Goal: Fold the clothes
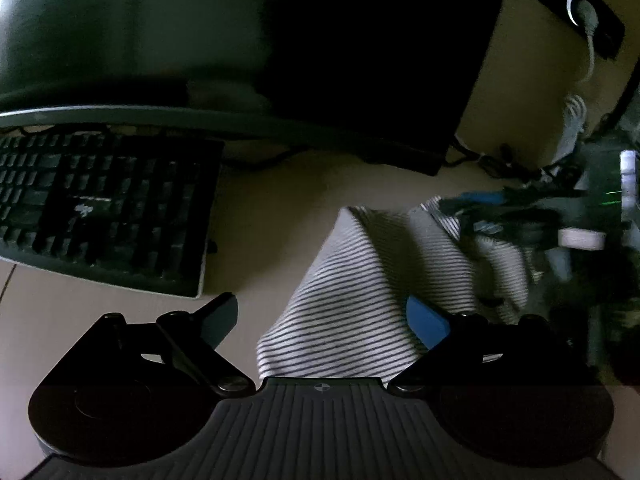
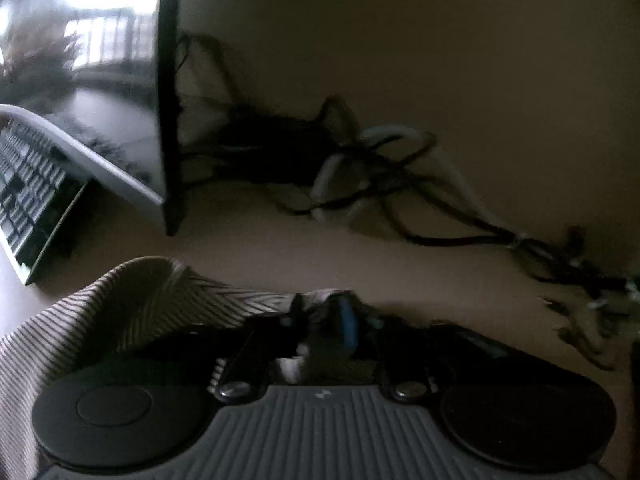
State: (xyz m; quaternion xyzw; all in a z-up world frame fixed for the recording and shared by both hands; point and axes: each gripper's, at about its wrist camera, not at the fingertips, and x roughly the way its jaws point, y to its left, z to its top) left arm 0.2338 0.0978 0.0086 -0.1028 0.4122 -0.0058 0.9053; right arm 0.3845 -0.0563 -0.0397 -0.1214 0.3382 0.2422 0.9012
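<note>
A white garment with thin dark stripes [image 1: 360, 280] lies bunched on a beige desk [image 1: 260, 208]. My left gripper [image 1: 324, 316] is open, its jaws wide apart just above the near end of the cloth, with nothing held. The right gripper shows in the left wrist view [image 1: 464, 204] at the cloth's far right corner. In the right wrist view my right gripper [image 2: 324, 312] is shut on an edge of the striped garment [image 2: 132, 300], which trails away to the left.
A dark keyboard [image 1: 100, 208] lies to the left, in front of a monitor [image 1: 200, 40]. A tangle of black and white cables [image 2: 380, 176] lies on the desk by the wall. Clutter sits at the right [image 1: 580, 236].
</note>
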